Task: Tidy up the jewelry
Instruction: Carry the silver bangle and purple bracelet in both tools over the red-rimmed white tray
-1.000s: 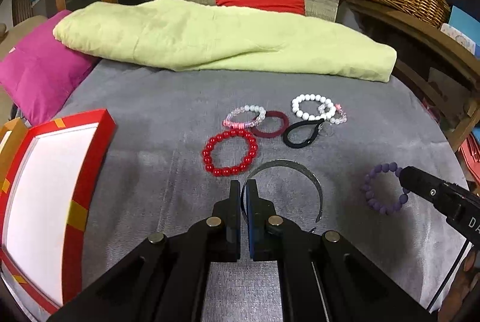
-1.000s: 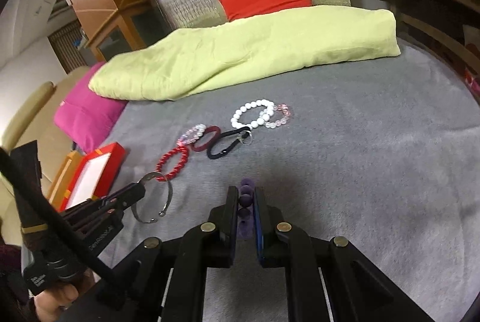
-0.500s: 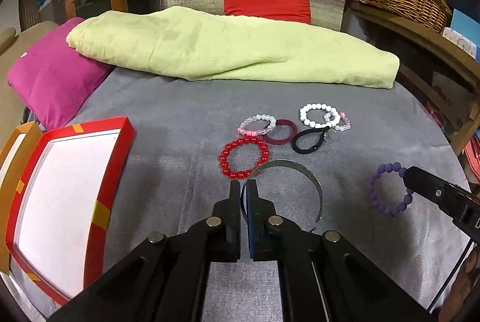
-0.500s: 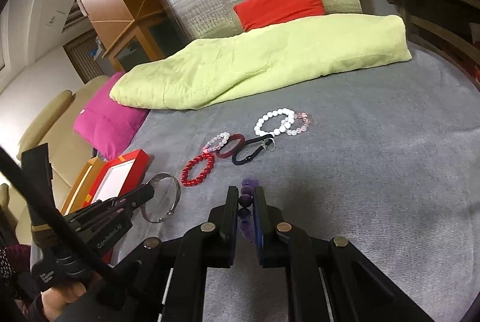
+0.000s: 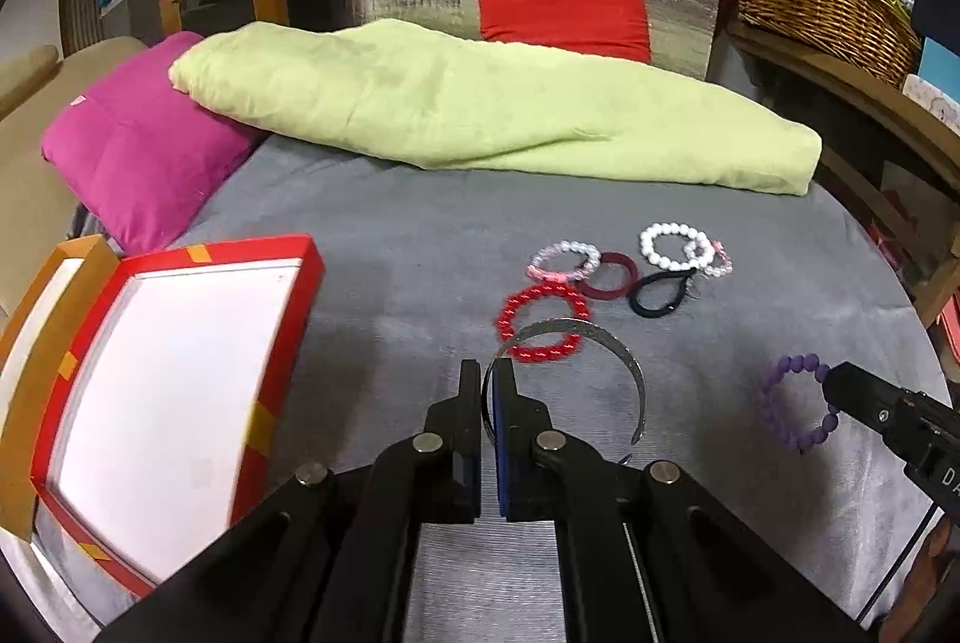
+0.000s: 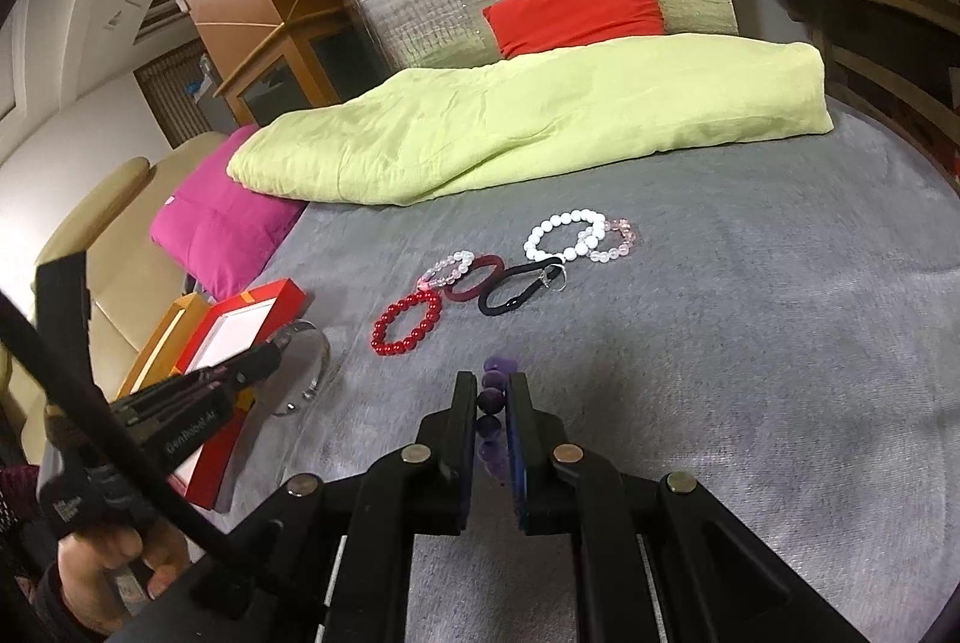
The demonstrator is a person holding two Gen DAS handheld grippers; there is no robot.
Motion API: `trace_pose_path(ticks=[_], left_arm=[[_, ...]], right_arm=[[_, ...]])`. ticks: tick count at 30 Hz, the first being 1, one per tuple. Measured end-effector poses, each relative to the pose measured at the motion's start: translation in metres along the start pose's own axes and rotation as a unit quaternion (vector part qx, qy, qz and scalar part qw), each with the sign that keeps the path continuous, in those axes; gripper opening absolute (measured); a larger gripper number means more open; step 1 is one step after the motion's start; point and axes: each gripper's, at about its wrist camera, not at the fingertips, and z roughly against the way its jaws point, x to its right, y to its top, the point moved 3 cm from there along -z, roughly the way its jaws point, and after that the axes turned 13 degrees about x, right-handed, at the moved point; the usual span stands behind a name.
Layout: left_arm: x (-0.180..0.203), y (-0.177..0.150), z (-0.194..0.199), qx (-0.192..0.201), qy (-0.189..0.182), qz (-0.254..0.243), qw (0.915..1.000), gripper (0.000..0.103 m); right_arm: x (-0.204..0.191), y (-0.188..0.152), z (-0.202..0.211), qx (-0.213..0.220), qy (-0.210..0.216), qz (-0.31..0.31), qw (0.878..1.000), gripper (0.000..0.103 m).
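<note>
- Left gripper (image 5: 487, 379): jaws clamped on silver bangle (image 5: 606, 343), pitched downward, just right of red box (image 5: 288, 319).
- Right gripper (image 6: 493, 391): jaws pinching purple bead bracelet (image 6: 492, 397), farther right of the box.

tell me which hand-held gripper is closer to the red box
Left. The left hand-held gripper, shut on the metal bangle, sits just right of the red box. The right hand-held gripper, holding the purple bracelet, is farther right.
</note>
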Motion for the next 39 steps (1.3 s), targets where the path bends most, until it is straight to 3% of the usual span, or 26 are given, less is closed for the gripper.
trace_pose_path(ticks=[7, 14, 25, 30, 39], left_arm=[[-0.023, 0.001, 0.002, 0.005, 0.014, 0.013, 0.9998, 0.004], [-0.055, 0.008, 0.007, 0.017, 0.035, 0.061, 0.9974, 0.004], [-0.121, 0.005, 0.012, 0.01, 0.076, 0.122, 0.9895, 0.004], [-0.171, -0.003, 0.017, 0.005, 0.122, 0.157, 0.98, 0.004], [-0.246, -0.021, 0.027, -0.003, 0.203, 0.221, 0.9539, 0.003]], right_arm=[[-0.013, -0.01, -0.004, -0.014, 0.01, 0.006, 1.0, 0.01], [-0.032, -0.014, -0.012, -0.026, 0.03, -0.006, 0.999, 0.01], [-0.126, 0.0, -0.035, -0.026, 0.094, 0.029, 0.995, 0.01], [-0.175, 0.006, -0.049, -0.029, 0.126, 0.053, 0.99, 0.01], [-0.265, -0.007, -0.081, -0.058, 0.185, 0.096, 0.976, 0.01]])
